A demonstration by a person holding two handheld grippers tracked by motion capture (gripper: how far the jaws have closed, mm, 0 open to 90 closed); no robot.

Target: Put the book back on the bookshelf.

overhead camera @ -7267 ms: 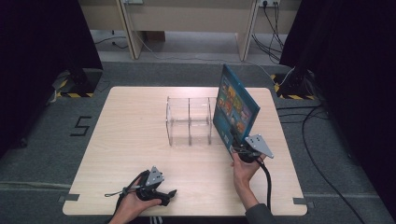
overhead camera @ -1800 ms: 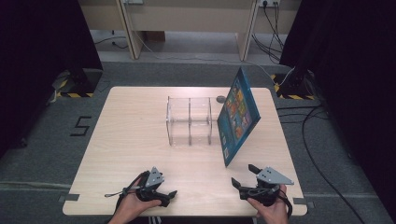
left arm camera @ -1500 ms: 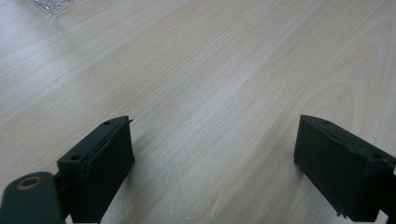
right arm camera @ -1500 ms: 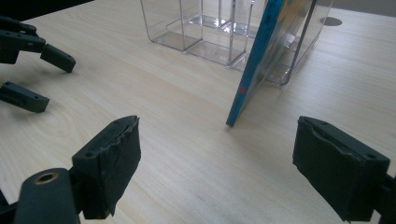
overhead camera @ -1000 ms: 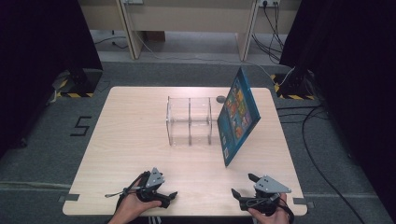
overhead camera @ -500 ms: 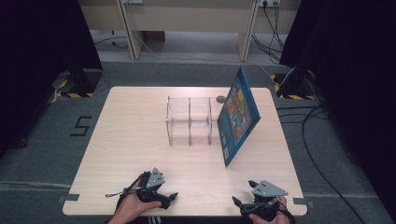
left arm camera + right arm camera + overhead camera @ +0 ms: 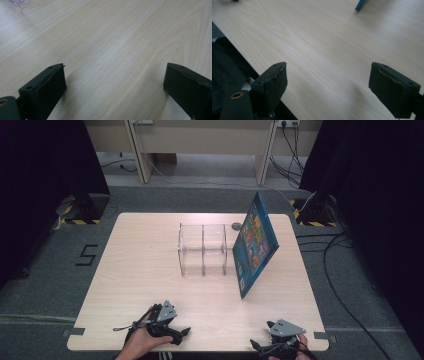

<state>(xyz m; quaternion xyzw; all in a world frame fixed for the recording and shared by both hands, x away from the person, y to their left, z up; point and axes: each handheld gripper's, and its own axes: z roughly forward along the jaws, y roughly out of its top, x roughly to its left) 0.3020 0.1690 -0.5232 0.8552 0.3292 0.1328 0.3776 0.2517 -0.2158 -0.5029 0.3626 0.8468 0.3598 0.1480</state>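
A blue picture book [image 7: 255, 245] stands tilted on the table, leaning against the right end of a clear plastic rack [image 7: 203, 250] with dividers. My left gripper [image 7: 181, 334] rests on the table near the front edge, left of centre, jaws wide apart and empty [image 7: 113, 82]. At the front right corner my right gripper [image 7: 260, 347] sits low at the table edge, open, with bare wood between its jaws [image 7: 328, 80]. A blue corner of the book [image 7: 360, 5] shows at the top of the right gripper view.
The light wooden table [image 7: 140, 270] has a small dark round disc [image 7: 236, 225] behind the rack. Grey carpet surrounds the table, with cables [image 7: 345, 270] on the floor at the right. A clear rack corner [image 7: 17, 2] shows in the left gripper view.
The right gripper let go of the book, which now leans on the rack, and drew back to the front right table edge. The left gripper stayed put.
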